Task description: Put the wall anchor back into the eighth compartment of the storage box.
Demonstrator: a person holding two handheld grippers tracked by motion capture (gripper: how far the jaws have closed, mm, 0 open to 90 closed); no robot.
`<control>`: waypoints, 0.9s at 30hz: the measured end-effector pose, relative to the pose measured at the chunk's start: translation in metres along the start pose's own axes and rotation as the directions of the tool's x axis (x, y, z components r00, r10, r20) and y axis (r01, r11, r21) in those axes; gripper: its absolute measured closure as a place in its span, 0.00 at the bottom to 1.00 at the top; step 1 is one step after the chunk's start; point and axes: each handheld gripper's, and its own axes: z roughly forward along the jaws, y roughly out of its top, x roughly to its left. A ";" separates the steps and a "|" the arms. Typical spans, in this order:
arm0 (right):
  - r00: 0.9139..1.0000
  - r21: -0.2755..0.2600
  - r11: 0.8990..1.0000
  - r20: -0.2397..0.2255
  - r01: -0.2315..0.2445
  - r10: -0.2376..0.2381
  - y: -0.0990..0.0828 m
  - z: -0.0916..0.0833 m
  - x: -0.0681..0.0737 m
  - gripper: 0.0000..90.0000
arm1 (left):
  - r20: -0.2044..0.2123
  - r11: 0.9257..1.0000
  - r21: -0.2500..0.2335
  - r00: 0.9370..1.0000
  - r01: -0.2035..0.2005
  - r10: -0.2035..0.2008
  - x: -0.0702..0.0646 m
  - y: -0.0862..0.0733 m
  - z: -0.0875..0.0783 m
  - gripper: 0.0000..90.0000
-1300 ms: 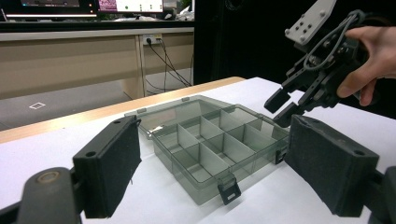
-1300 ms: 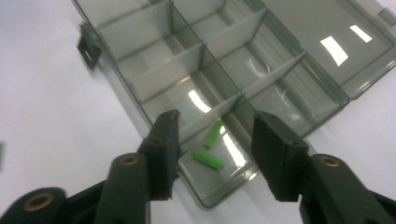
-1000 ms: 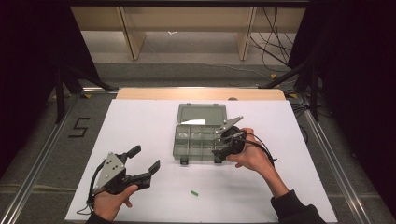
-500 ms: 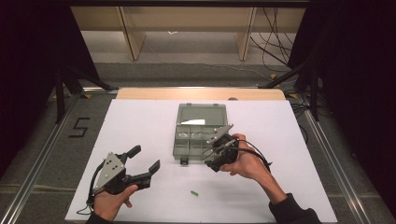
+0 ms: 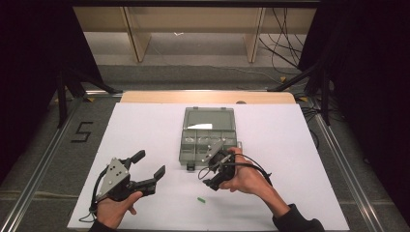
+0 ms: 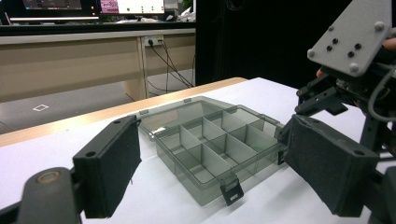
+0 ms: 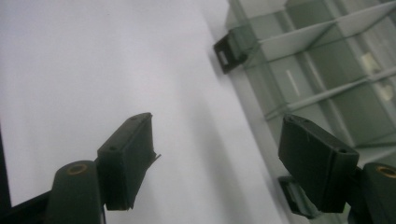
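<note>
White paper is covering the table, and the compartment box is sitting open at its middle, so we are placing everything against that box. Well to the left of the box, we are holding the left gripper just above the paper, jaws spread wide and gripping nothing; in the left gripper view its pads are framing the box from a distance. Nearer us than the box, a small green piece is lying loose on the paper. At the box's near edge, by its right-hand latch, we are holding the right gripper tipped downward, with its jaws having just opened wide and nothing sitting between them; in the right gripper view the pads are straddling the box wall and the paper beside it.

We are probably heading for the green piece next. To do that well, we should be keeping the jaws wide, bringing them down on either side of the piece, and closing only once both pads are nearly brushing the paper.
</note>
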 end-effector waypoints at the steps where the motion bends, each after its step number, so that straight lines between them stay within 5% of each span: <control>1: 1.000 0.000 1.000 0.000 0.000 0.000 0.000 0.000 0.000 0.31 | 0.000 1.000 0.000 1.000 0.000 0.000 0.000 0.000 0.000 0.19; 12: 0.996 0.067 0.995 -0.064 0.073 -0.069 0.006 0.018 0.026 0.34 | -0.002 1.000 -0.002 1.000 0.000 0.000 0.001 0.000 0.000 0.19; 27: 0.991 0.136 0.986 -0.102 0.099 -0.085 0.005 0.035 0.042 0.46 | 0.003 1.000 -0.001 1.000 0.008 -0.008 0.001 0.000 0.000 0.19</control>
